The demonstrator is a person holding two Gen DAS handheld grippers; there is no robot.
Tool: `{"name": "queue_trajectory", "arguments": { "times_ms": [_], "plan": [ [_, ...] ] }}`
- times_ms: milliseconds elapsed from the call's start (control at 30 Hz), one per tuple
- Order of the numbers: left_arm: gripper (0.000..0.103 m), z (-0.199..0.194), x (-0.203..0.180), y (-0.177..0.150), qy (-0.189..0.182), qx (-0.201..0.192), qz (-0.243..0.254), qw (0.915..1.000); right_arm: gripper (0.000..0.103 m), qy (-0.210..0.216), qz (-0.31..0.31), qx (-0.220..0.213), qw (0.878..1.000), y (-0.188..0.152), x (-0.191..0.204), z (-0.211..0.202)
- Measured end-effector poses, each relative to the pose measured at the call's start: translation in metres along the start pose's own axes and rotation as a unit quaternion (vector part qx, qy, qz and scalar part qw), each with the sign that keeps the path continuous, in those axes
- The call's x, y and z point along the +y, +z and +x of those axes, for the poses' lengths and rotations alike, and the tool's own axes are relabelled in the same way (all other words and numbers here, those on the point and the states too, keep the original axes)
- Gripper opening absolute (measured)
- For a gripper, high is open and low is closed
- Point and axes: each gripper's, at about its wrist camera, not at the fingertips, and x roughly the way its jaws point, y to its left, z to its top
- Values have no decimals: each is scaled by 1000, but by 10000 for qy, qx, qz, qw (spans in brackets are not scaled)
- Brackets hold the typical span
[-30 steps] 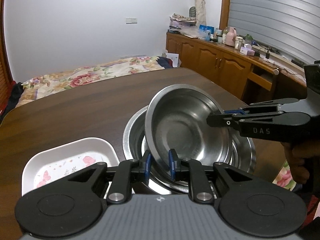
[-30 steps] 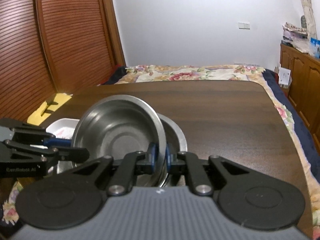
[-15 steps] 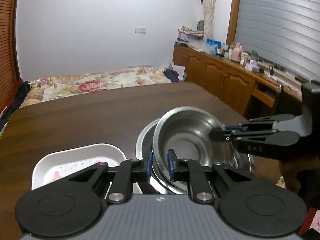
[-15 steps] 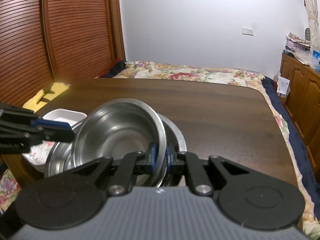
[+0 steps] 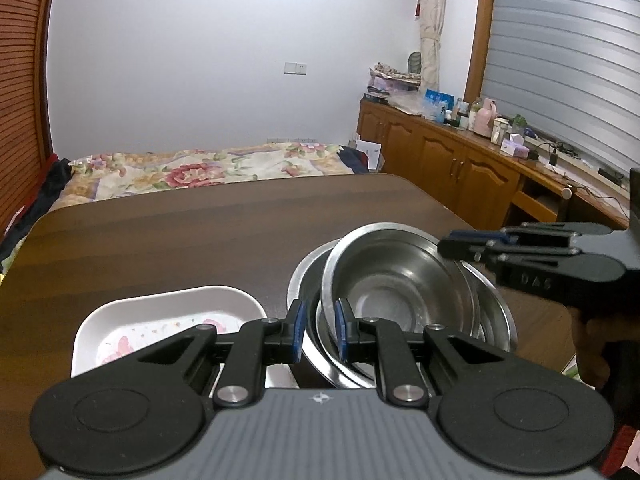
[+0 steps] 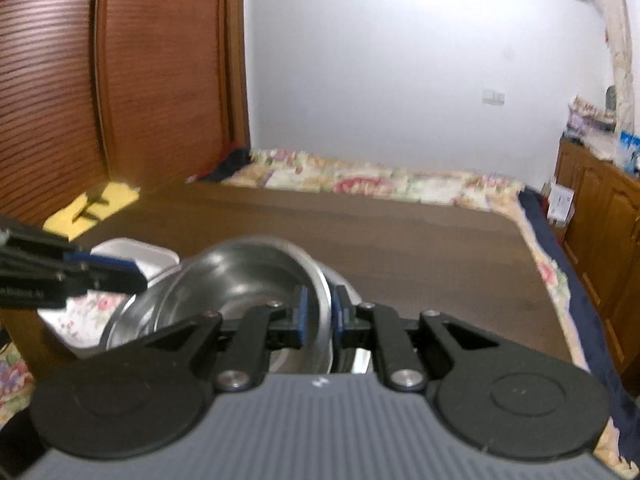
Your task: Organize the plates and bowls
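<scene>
A small steel bowl (image 5: 392,292) sits nested, slightly tilted, inside a larger steel bowl (image 5: 496,312) on the dark wooden table (image 5: 200,232). My left gripper (image 5: 319,332) is shut on the small bowl's near rim. From the right, my right gripper (image 5: 452,246) reaches the far rim. In the right wrist view the small bowl (image 6: 240,280) has its rim between the pads of my right gripper (image 6: 320,314). Those jaws are opening, with a gap showing beside the rim. A white flowered plate (image 5: 160,320) lies just left of the bowls.
A bed with a floral cover (image 5: 200,168) stands beyond the table's far edge. Wooden cabinets (image 5: 460,168) crowded with bottles line the right wall. A slatted wooden wall (image 6: 80,80) is at the left. A person's hand (image 5: 592,352) holds the right gripper.
The small bowl has come down from a steep tilt and now rests inside the larger bowl. The right gripper's pads have parted a little from its rim.
</scene>
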Motion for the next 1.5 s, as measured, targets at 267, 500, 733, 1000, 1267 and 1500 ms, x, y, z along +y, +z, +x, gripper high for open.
{"name": "queue_trajectory", "arguments": {
  "times_ms": [267,500,733,1000,1267,1500],
  "plan": [
    [17,0,2,-1,-12,-54,-28,10000,15,162,8,-456,9988,12,-3,5],
    [19,-4,1,-4,117,-144,10,9998,15,89,-121,-193,9997,3,-3,19],
    [49,-1,3,-6,240,-257,-58,9994,56,-142,-107,-235,9996,-7,-3,8],
    [49,13,13,-10,-9,55,-334,9994,57,-176,375,-62,9991,-15,-17,7],
    [44,19,13,-10,-272,171,-474,9984,57,387,958,206,9944,-23,-17,14],
    [39,12,9,-6,-240,25,-610,9978,50,736,1548,82,9852,-25,-25,16]
  ]
}}
